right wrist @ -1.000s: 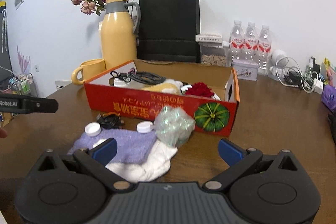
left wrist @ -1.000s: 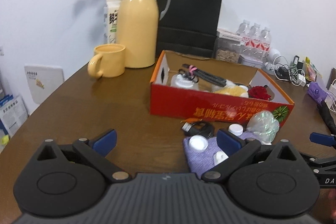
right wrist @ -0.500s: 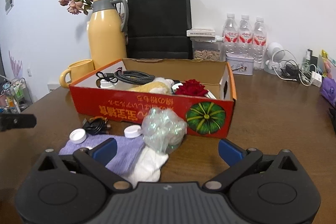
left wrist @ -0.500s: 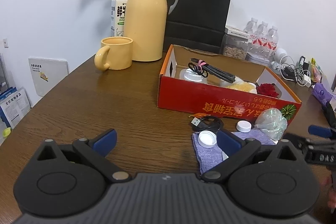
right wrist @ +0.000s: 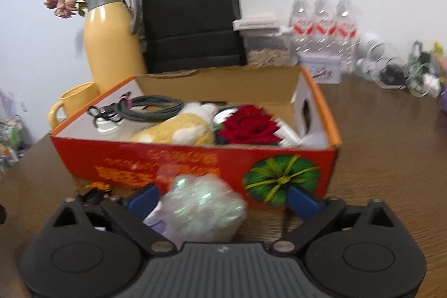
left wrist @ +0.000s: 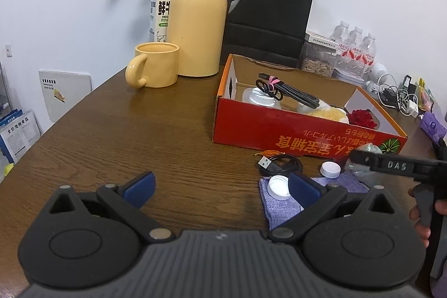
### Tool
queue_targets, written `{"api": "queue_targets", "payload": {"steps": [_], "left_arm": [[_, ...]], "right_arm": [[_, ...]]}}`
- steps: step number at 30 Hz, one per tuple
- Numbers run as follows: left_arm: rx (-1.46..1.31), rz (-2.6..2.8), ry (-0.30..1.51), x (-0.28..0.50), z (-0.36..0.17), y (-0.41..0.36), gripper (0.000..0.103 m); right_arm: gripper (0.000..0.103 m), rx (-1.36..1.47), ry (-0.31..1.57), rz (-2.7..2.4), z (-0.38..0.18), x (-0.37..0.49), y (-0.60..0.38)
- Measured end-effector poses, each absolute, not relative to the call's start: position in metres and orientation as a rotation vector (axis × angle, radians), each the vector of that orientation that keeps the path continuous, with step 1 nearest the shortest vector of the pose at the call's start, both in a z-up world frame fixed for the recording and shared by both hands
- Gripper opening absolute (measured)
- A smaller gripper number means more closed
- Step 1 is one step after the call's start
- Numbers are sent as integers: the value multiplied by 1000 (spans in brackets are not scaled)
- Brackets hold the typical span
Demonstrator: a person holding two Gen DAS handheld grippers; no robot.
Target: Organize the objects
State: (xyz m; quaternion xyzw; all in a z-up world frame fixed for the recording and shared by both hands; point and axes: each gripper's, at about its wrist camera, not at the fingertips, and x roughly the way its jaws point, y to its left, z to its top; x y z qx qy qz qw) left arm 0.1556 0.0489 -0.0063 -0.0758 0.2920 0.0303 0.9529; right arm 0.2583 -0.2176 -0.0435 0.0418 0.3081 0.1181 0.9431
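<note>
The right gripper [right wrist: 223, 196] is closing its wide jaws around the crinkly iridescent ball [right wrist: 202, 210] lying just in front of the red box [right wrist: 195, 161] — not yet pinched — and that springy film could squirt sideways, while the left gripper [left wrist: 220, 185] hangs open and empty.

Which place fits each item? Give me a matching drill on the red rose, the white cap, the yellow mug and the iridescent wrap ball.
Items:
1. red rose
2. white cap
3. yellow mug
4. iridescent wrap ball

Places:
A. on the purple cloth
B. between the right tool's fingers
C. inside the red box
D. beside the yellow jug

Pairs: 1-C, 2-A, 3-D, 4-B
</note>
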Motion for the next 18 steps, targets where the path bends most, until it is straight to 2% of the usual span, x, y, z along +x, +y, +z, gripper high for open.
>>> {"api": "queue_targets", "payload": {"steps": [1, 2, 3, 6, 10, 18], "left_arm": [[-155, 62, 594, 157, -7, 49, 103], [-156, 63, 595, 157, -7, 49, 103], [-156, 63, 595, 158, -8, 48, 103], [-158, 62, 598, 160, -9, 46, 103], [-154, 65, 609, 163, -12, 44, 103], [-143, 65, 631, 171, -18, 41, 103]], "right_arm": [[75, 85, 640, 249, -46, 259, -217], [68, 88, 647, 255, -48, 259, -217], [55, 96, 651, 262, -49, 259, -218], [46, 107, 632, 268, -49, 255, -219], [42, 91, 581, 264, -45, 244, -220], [42, 70, 424, 254, -28, 216, -230]]}}
